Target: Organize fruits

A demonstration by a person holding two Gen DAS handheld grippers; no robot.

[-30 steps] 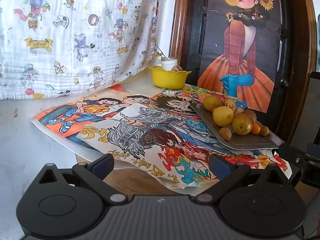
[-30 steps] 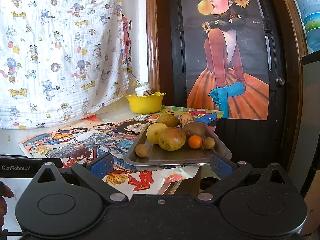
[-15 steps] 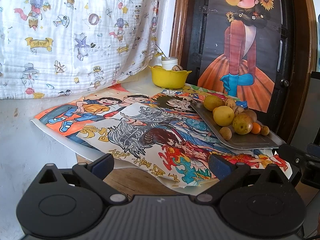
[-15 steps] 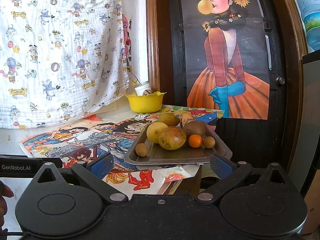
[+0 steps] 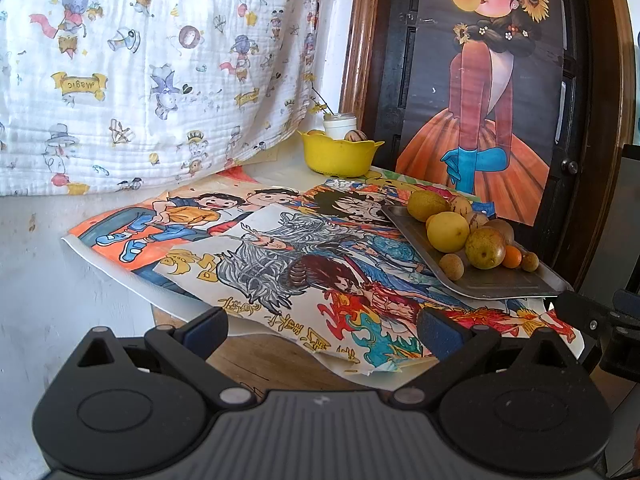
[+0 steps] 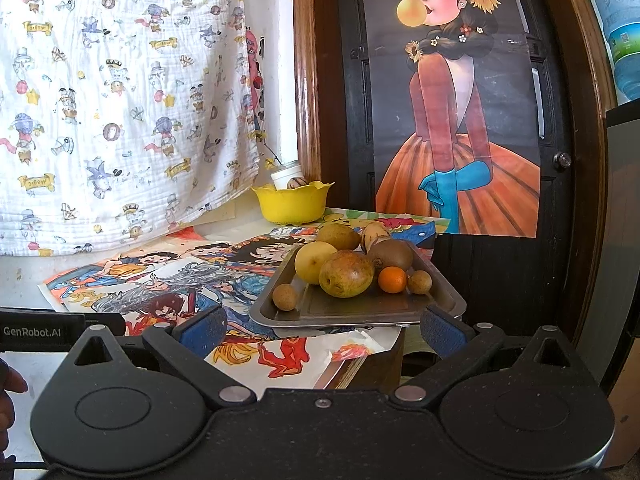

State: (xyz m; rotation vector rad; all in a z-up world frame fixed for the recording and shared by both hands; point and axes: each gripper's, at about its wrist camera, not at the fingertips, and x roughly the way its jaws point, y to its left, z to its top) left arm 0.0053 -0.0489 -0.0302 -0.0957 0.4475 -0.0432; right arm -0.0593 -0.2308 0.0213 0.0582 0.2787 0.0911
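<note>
A metal tray (image 6: 360, 312) (image 5: 492, 284) near the table's right edge holds several fruits: a yellow lemon (image 6: 314, 262) (image 5: 447, 232), a greenish pear (image 6: 346, 274) (image 5: 485, 247), a kiwi (image 6: 391, 254), a small orange (image 6: 392, 279) (image 5: 512, 257) and small brown longans (image 6: 285, 297). A yellow bowl (image 6: 292, 202) (image 5: 338, 156) at the back holds a striped fruit (image 6: 297, 182). My right gripper (image 6: 323, 330) is open just in front of the tray, holding nothing. My left gripper (image 5: 322, 330) is open over the table's near edge, left of the tray, also with nothing in it.
Colourful cartoon drawings (image 5: 280, 256) cover the table. A white jar (image 5: 339, 123) stands behind the bowl. A printed white cloth (image 5: 140, 64) hangs at the back left and a dark door with a poster (image 6: 452, 112) stands to the right. The left gripper's body (image 6: 48, 330) shows at the right view's left.
Both grippers have edged slightly towards the table; the tray and fruits look a little closer. Nothing was grasped or let go.
</note>
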